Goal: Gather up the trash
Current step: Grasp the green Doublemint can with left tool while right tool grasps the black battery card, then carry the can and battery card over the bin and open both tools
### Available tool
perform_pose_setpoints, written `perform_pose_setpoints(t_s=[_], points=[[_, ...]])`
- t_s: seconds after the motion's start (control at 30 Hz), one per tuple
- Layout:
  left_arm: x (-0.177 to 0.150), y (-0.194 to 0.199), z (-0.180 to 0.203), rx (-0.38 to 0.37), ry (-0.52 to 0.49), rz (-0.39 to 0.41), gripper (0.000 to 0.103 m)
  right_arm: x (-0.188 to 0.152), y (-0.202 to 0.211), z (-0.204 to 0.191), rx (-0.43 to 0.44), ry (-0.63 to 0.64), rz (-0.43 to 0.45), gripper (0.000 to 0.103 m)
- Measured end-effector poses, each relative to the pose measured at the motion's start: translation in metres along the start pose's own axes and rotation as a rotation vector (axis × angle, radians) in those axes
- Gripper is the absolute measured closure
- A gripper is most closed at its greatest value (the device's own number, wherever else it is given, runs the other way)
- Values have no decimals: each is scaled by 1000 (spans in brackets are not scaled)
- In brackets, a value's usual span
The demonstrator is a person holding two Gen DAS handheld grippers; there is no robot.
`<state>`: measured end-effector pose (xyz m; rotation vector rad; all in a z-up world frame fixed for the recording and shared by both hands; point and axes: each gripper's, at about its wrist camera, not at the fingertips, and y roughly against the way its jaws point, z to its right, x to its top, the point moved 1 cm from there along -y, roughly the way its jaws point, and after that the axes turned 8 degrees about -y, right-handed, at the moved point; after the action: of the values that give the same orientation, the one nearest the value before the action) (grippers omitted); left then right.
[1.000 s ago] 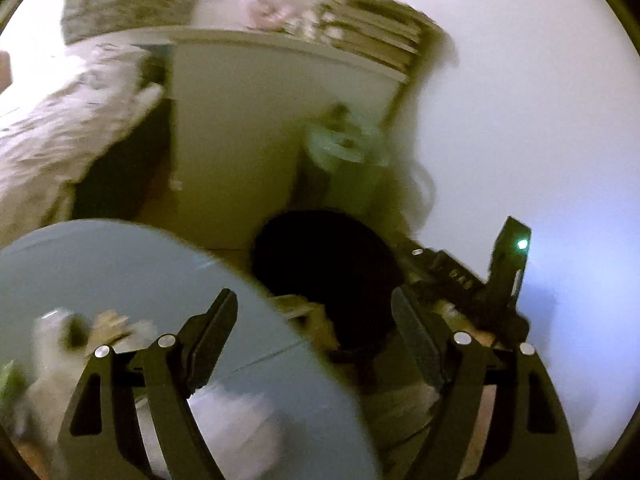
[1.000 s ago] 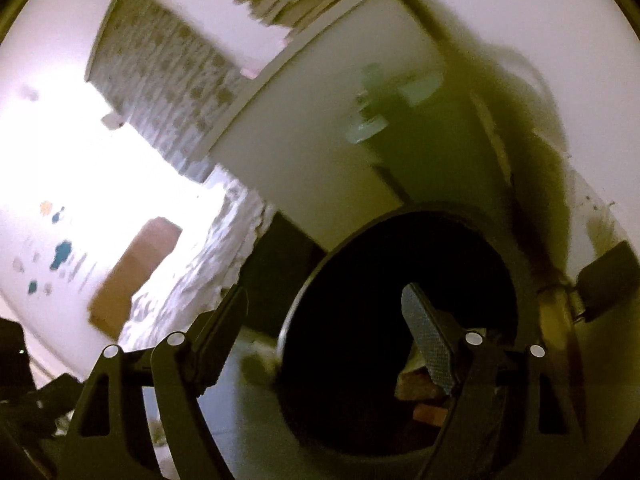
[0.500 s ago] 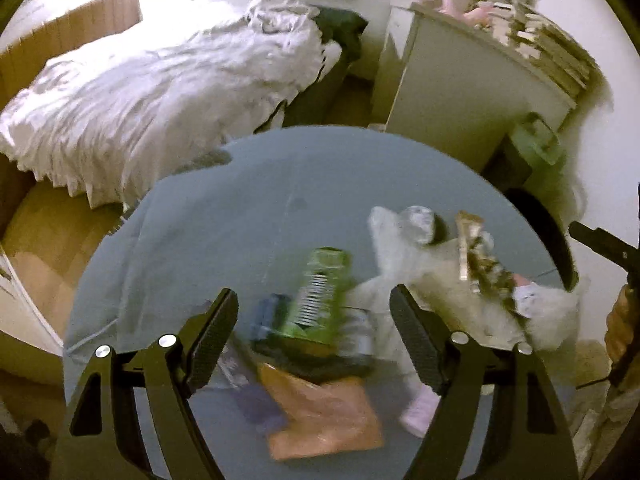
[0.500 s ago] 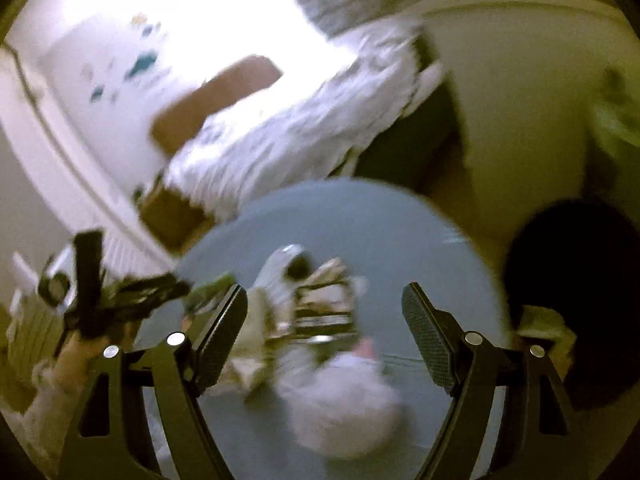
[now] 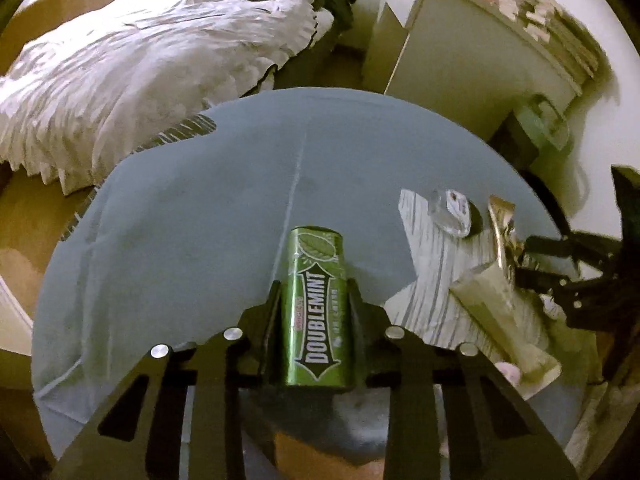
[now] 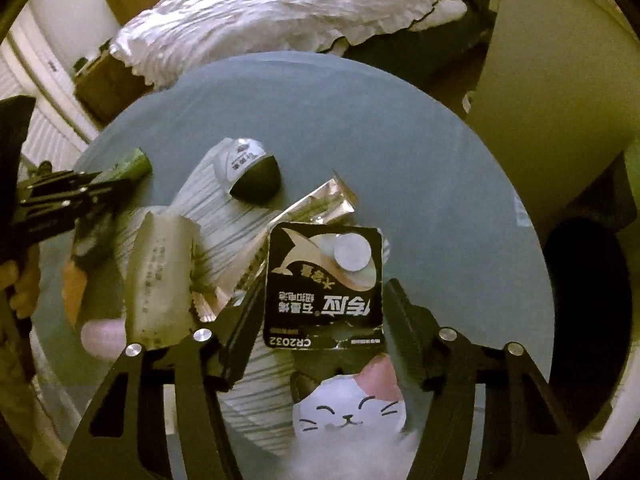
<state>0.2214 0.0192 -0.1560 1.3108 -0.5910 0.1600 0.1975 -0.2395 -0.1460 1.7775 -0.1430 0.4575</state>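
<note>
My left gripper (image 5: pixel 316 300) is shut on a green Doublemint gum pack (image 5: pixel 317 312), held over the round blue table (image 5: pixel 192 216). My right gripper (image 6: pixel 320 308) is shut on a black CR2032 battery card (image 6: pixel 324 292) with a coin cell on it. Below it lie a gold wrapper (image 6: pixel 320 204), a pale paper packet (image 6: pixel 160 276), a black-and-silver half-dome packet (image 6: pixel 248 172) and a striped white sheet (image 6: pixel 224 224). The right gripper also shows at the right edge of the left wrist view (image 5: pixel 568 276).
A black round bin (image 6: pixel 588 300) stands by the table's right edge. A white cabinet (image 5: pixel 472 52) and a bed with white bedding (image 5: pixel 140 60) are behind the table. A cat-face pack (image 6: pixel 348 408) lies under the right gripper.
Both grippers swung from the bin back over the table. The left has closed on the gum pack and the right on the battery card; both were open half a second ago.
</note>
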Motion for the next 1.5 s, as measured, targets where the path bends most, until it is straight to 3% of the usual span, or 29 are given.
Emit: perform_pose_setpoints(t_s=[0.1,0.27,0.43,0.53,0.63,0.8,0.93,1.1,1.27,1.5], points=[[-2,1,-3,-18,33,16,73,-2,2,8,44,-31,22,44],[0,24,3,-30,76,88,73,-10,32,24,165,-106,135,44],[18,58,38,-67,73,181,73,-22,91,66,351,-233,344,44],[34,72,78,-103,36,235,73,-38,131,119,450,-371,511,44],[52,75,128,-168,-5,269,72,-60,156,173,429,-488,637,44],[85,54,218,-268,-95,274,72,-99,165,252,374,-674,730,44],[105,15,286,-327,-170,231,72,-125,160,300,311,-773,742,44],[117,-31,336,-346,-227,163,72,-134,130,333,286,-837,703,44],[121,-70,358,-343,-240,97,72,-127,99,342,282,-873,653,44],[121,-93,362,-334,-240,65,72,-113,75,342,264,-863,601,44]])
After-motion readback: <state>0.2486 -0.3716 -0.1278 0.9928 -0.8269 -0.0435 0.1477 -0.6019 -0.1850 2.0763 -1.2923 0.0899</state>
